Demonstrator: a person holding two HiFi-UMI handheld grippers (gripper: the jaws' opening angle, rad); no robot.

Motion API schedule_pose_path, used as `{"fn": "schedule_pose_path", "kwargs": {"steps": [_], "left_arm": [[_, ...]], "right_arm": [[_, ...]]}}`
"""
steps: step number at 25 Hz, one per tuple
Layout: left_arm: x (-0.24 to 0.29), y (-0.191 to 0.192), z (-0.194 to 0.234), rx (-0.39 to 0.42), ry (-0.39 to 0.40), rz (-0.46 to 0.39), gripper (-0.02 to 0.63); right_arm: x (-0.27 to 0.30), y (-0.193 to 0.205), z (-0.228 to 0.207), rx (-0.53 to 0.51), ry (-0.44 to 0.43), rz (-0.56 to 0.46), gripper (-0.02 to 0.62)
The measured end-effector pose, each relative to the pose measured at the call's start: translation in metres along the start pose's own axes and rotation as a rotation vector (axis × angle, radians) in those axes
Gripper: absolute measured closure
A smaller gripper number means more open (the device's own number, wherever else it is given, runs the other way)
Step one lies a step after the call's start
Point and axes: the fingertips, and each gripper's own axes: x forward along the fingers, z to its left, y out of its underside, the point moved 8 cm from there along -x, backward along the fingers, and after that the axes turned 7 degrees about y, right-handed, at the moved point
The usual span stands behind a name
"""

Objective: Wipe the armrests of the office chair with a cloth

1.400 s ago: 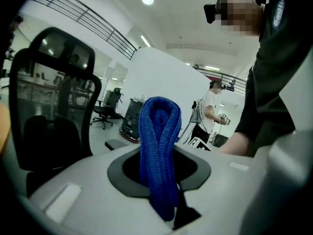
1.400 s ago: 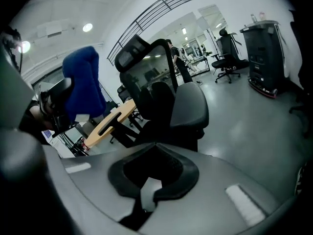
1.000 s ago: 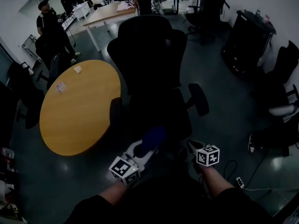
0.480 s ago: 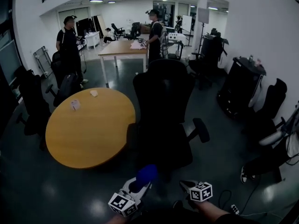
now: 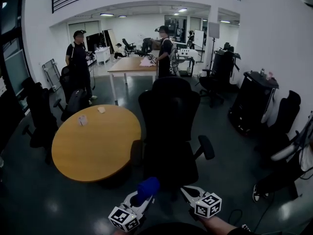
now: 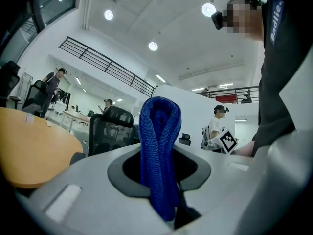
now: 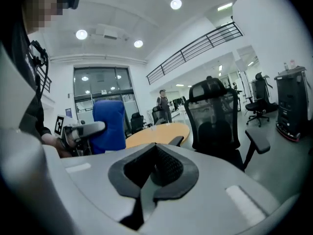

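Left gripper pinches a folded blue cloth, the fold standing up out of the jaws. Right gripper is pressed together, nothing in it. Both are held low before the black office chair, and the cloth touches neither armrest (round wooden table just beside the chair).

Folded blue knit cloth stands clamped in the left gripper. Black office chair sits ahead, its padded armrests well apart from the cloth.
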Motion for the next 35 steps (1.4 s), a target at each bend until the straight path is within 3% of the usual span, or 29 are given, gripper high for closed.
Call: {"fn": "schedule_pose_path", "kwargs": {"steps": [11,18,35], "left_arm": [[0.068,-0.012,-0.059,-0.022,0.112,0.027,0.491],[0.078,0.001,-0.072,-0.065,0.127,0.048,0.491],[0.085,0.003,-0.089,-0.059,0.15,0.047,0.491]], "right_arm": [[-0.058,-0.045,0.001,-0.067,-0.033,-0.164,0.591],[-0.071,-0.03,0.012,-0.075,-0.093,-0.154,0.591],[-0.092,-0.024,0.008,-0.066,-0.071,-0.155,0.591]]}}
